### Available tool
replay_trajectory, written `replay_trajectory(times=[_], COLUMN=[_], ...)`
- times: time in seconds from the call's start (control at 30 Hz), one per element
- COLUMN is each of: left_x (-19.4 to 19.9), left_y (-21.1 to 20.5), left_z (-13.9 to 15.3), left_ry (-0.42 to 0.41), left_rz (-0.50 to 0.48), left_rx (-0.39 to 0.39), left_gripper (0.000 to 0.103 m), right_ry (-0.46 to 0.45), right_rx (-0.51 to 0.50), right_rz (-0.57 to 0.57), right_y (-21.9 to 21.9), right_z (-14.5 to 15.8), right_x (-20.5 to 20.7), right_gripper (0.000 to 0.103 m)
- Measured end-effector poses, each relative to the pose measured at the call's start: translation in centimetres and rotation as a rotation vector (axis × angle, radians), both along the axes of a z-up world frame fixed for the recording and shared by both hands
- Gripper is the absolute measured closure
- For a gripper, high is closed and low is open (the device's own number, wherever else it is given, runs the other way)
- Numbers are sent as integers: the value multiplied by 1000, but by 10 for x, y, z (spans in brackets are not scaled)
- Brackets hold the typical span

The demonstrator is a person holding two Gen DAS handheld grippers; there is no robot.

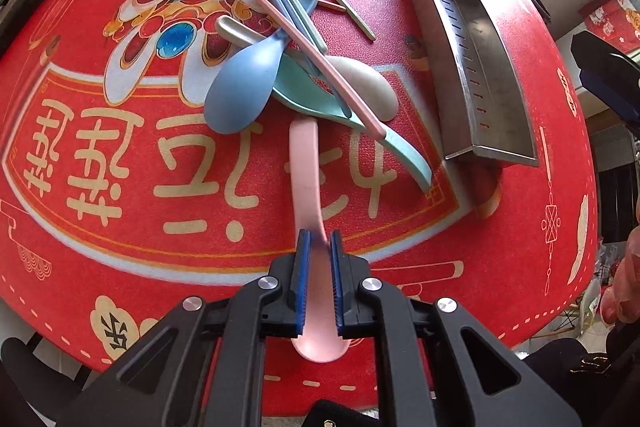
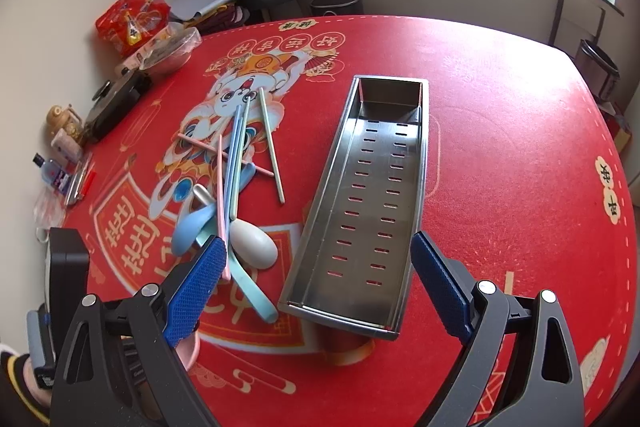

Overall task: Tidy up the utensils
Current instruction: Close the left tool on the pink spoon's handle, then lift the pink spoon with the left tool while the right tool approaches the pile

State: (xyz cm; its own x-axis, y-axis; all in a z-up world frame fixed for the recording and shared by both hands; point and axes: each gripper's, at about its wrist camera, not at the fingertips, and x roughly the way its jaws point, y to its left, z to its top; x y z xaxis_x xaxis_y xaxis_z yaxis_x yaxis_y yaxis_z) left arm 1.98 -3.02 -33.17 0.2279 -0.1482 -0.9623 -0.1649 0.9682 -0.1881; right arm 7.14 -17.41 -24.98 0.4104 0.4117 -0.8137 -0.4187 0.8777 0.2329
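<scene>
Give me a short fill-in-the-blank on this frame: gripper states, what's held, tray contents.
1. The left gripper is shut on the handle of the ____ plastic spoon.
2. The right gripper holds nothing; it is ____.
3. The perforated stainless steel tray holds ____ utensils so far.
4. On the red printed tablecloth, the white plastic spoon lies ____ the tray.

Missing words: pink; open; no; outside

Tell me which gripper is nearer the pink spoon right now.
Left. The left gripper is shut on the pink spoon, clamping its handle between the pads. The right gripper hangs open above the metal tray, off to the spoon's side, holding nothing.
</scene>
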Motion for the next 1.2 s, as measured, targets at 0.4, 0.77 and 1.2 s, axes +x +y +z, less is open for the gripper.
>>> replay_trajectory(times=[0.4, 0.77, 1.2], left_x=[19, 26, 11], left_y=[10, 5, 37], left_z=[3, -18, -15], left_ry=[-37, -7, -54], left_rz=[8, -30, -53], left_rx=[-11, -36, -110], left_gripper=[77, 75, 90], right_ry=[4, 12, 17], right_rx=[-1, -12, -20], right_rz=[-13, -28, -50], right_y=[-6, -5, 18], right_z=[-1, -2, 1], right_x=[4, 3, -8], right_gripper=[13, 13, 13])
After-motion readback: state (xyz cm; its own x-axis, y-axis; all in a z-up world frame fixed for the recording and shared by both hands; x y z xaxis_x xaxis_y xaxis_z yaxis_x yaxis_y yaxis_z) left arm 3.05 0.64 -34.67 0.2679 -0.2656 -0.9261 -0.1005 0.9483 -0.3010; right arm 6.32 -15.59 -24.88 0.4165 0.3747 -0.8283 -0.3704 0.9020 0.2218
